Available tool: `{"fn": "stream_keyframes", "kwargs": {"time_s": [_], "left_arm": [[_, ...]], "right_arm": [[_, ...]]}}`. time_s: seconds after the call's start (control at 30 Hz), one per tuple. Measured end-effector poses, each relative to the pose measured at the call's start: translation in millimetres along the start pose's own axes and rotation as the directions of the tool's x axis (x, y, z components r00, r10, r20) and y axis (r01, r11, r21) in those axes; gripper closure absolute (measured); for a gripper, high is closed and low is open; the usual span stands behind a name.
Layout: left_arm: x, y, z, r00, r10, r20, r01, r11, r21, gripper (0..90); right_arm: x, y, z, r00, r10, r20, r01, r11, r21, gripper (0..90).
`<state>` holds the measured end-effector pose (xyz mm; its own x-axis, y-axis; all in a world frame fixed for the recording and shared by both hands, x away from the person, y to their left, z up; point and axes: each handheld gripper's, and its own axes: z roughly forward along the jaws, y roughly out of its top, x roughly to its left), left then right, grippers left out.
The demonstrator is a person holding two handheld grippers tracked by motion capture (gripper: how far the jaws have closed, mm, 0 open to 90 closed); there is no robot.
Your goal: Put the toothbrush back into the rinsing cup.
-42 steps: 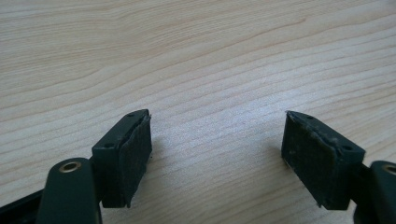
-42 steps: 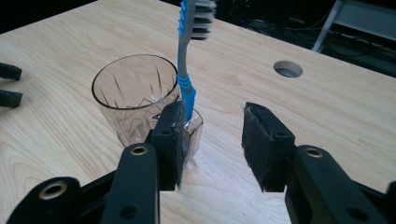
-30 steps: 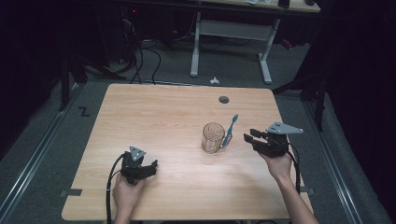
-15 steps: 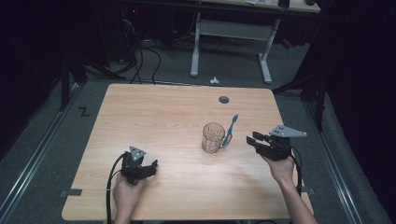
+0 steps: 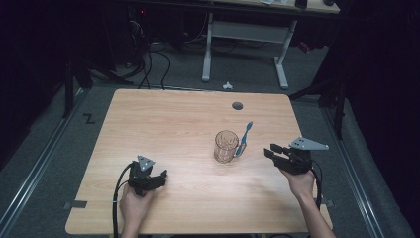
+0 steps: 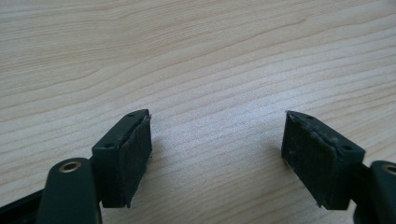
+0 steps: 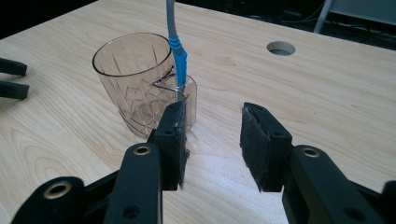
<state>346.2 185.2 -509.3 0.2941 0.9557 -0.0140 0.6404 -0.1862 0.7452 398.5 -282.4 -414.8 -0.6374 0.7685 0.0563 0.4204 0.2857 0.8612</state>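
A clear cut-glass mug [image 5: 226, 146] stands right of centre on the light wooden worktop [image 5: 173, 124], a blue toothbrush [image 5: 244, 137] leaning through its handle. The right claw [image 7: 212, 140], lower right, gapes narrowly beside it, empty. The left claw [image 6: 217, 158], lower left, gapes wide, empty.

Glass mug [image 5: 226, 146] with toothbrush [image 5: 244, 138] blocks mid-table [image 5: 163, 124]; elsewhere open.

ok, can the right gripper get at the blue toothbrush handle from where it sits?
Probably yes. The right gripper is open and points at the blue toothbrush, which stands through the handle of the clear cut-glass mug on the near side, with bare wooden table between.
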Motion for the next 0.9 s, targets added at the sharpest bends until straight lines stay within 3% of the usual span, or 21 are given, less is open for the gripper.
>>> {"fn": "stream_keyframes", "kwargs": {"time_s": [0.9], "left_arm": [[-0.1,0.0,0.1,1.0,0.0,0.0,0.0,1.0,-0.001,24.9]], "right_arm": [[-8.8,-18.9,0.1,0.9991,0.04,0.015,-0.041,0.9988,0.027,61.9]]}}
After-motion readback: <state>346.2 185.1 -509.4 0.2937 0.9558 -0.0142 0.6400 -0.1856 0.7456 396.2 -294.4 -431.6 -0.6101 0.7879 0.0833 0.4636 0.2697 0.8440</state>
